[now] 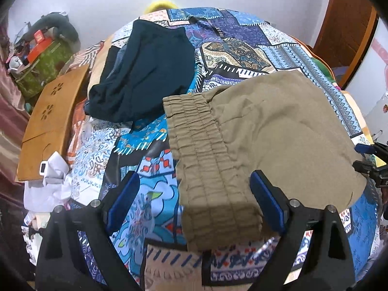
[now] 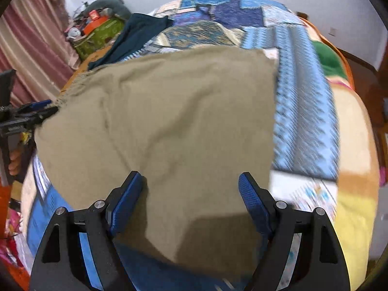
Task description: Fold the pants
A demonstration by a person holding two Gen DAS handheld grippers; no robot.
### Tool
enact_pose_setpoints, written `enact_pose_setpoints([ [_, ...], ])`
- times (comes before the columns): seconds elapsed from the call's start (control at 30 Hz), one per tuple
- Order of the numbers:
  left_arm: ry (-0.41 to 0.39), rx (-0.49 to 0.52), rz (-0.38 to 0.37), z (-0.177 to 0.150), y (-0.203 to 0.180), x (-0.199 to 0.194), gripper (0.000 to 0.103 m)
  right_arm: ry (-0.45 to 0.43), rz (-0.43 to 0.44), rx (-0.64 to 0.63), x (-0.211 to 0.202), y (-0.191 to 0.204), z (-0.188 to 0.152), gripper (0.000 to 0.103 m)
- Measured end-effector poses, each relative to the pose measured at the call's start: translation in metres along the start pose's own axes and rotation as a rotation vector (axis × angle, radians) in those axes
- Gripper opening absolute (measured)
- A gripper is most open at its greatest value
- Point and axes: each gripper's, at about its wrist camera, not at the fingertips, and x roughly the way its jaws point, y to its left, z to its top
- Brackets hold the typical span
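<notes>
Khaki pants [image 1: 271, 131] lie folded on the patterned bedspread [image 1: 135, 201], with the elastic waistband [image 1: 206, 167] toward my left gripper. My left gripper [image 1: 194, 194] is open, its jaws wide apart on either side of the waistband's near end. In the right wrist view the pants [image 2: 169, 126] fill the middle, and my right gripper [image 2: 191, 194] is open with its jaws wide over the near edge of the fabric. The right gripper's tips [image 1: 371, 160] show at the right edge of the left view. The left gripper [image 2: 29, 116] shows at the left of the right view.
A dark navy garment [image 1: 145, 72] lies on the bed beyond the khaki pants. A wooden board [image 1: 48, 126] and white cloth [image 1: 48, 184] sit at the bed's left side. A cluttered green box [image 1: 46, 65] stands near the curtain. A wooden door [image 1: 349, 24] is at the far right.
</notes>
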Motion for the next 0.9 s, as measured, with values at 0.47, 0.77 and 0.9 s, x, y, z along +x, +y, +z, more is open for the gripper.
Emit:
enact_pose_setpoints([
  [0.47,-0.070,-0.122,0.006,-0.016,0.014,-0.048,0.093,-0.065,-0.046,0.018,-0.036,0.000,-0.011,0.079],
  [0.77,-0.088,-0.224,-0.102,-0.026,0.018,-0.074,0.093,-0.270,0.023,-0.029,-0.076,0.040,0.024,0.079],
  [0.9,-0.052,-0.256,-0.195,-0.039,0.005,-0.066,0.093,-0.283,0.043,-0.074,-0.063,0.062,0.033,0.079],
])
